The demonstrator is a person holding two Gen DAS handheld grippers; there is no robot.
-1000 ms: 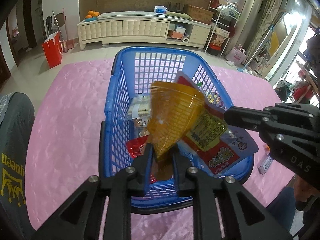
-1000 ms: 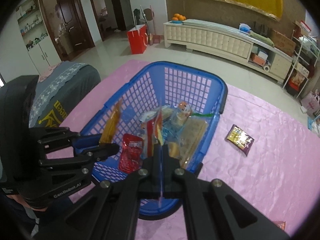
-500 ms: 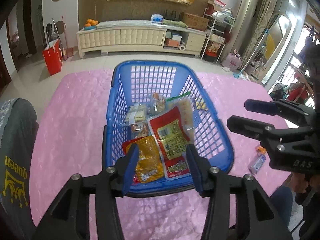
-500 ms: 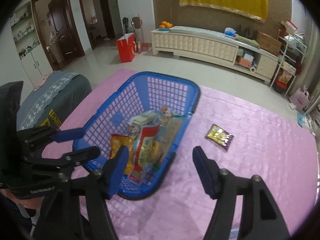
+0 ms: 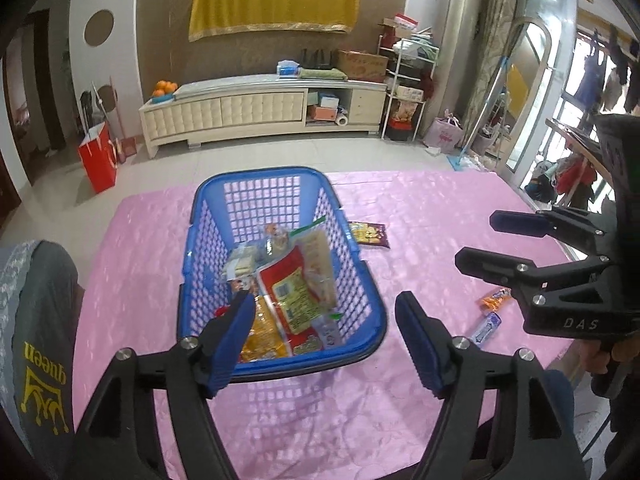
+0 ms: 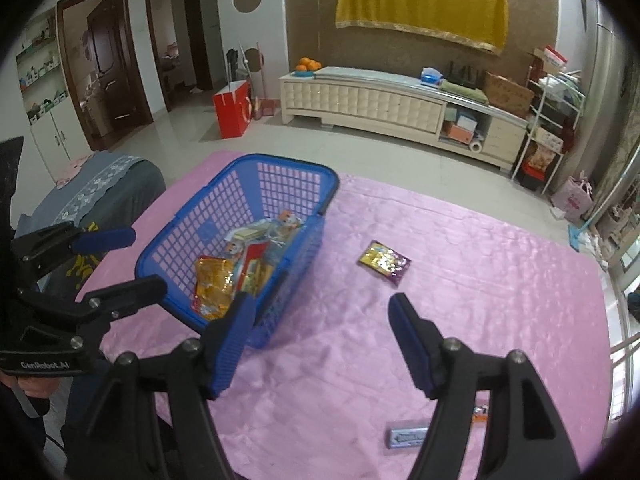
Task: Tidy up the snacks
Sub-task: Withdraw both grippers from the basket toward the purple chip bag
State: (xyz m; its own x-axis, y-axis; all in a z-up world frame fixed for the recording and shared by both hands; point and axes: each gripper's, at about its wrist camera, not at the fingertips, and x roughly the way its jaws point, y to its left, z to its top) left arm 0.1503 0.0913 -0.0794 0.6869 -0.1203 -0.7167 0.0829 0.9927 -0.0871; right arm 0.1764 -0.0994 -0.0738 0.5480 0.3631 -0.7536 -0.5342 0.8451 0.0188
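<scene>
Both claws, left (image 5: 325, 340) and right (image 6: 320, 340), just opened, empty; basket (image 5: 352, 354) below, purple packet (image 6: 384, 263), perhaps candy, beside.

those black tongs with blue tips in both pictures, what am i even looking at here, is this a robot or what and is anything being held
No robot: a person holds a pair of hand tongs in each hand, and each pair carries a wide-angle camera looking along its two fingers. One picture comes from the left tongs, the other from the right tongs; each also shows the other pair off to the side.

Both tongs have just been opening and hold nothing now.

On the pink tablecloth stands a blue basket with several snack packets inside, among them an orange packet and a red packet. Still outside it lie a purple and gold packet, a small orange snack and a small blue-white stick pack.
</scene>
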